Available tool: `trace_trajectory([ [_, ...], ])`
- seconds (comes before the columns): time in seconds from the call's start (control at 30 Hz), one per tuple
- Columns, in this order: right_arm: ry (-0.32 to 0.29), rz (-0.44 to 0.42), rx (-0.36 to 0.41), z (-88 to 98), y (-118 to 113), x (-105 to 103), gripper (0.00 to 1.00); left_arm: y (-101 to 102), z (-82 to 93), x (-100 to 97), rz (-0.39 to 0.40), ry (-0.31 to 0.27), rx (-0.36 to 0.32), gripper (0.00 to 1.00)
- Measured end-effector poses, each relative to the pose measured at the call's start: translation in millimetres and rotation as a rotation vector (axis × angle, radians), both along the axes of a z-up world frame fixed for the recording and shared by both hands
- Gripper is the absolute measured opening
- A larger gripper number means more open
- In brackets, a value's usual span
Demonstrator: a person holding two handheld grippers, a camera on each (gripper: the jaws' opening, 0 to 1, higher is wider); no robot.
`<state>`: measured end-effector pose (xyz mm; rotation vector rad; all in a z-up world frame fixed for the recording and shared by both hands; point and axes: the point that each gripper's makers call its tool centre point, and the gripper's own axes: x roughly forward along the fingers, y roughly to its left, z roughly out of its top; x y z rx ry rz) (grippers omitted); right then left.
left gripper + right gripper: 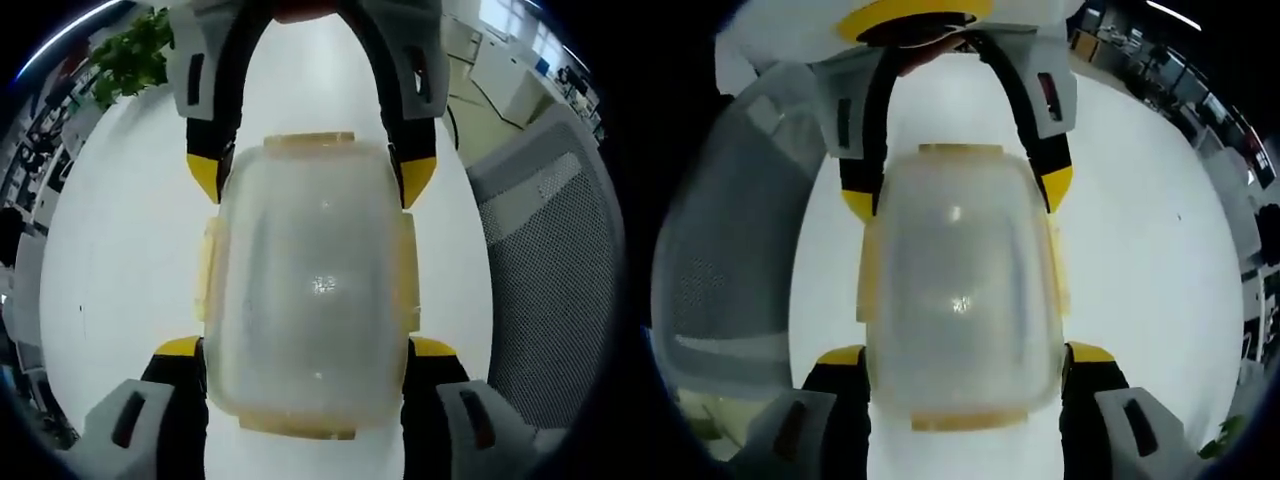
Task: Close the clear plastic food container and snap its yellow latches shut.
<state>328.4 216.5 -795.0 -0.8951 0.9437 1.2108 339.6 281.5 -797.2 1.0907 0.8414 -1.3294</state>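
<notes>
A clear plastic food container (pixel 310 290) (pixel 960 290) lies on the white table (pixel 110 250) (pixel 1140 230) with its frosted lid on top. Pale yellow latches sit on its long sides (pixel 207 270) (pixel 865 280) and its ends (pixel 310 140). My left gripper (pixel 306 348) has one jaw against each side wall at the container's near end. My right gripper (pixel 310 178) comes in from the far end and holds the opposite corners the same way. In the right gripper view, my right gripper (pixel 968 353) is near and my left gripper (pixel 958 190) is far.
A grey mesh office chair (pixel 560 260) (pixel 720 260) stands close to the table's edge. A green plant (pixel 135 55) sits beyond the far side. Office desks (pixel 1160 70) fill the background.
</notes>
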Motion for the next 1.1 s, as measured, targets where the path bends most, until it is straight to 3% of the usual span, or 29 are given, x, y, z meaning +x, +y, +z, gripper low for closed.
trace_trajectory([
  [1.1, 0.007, 0.010, -0.008, -2.6, 86.1, -10.4, 0.79, 84.1, -3.1, -10.4, 0.011, 0.000, 0.008, 0.80],
])
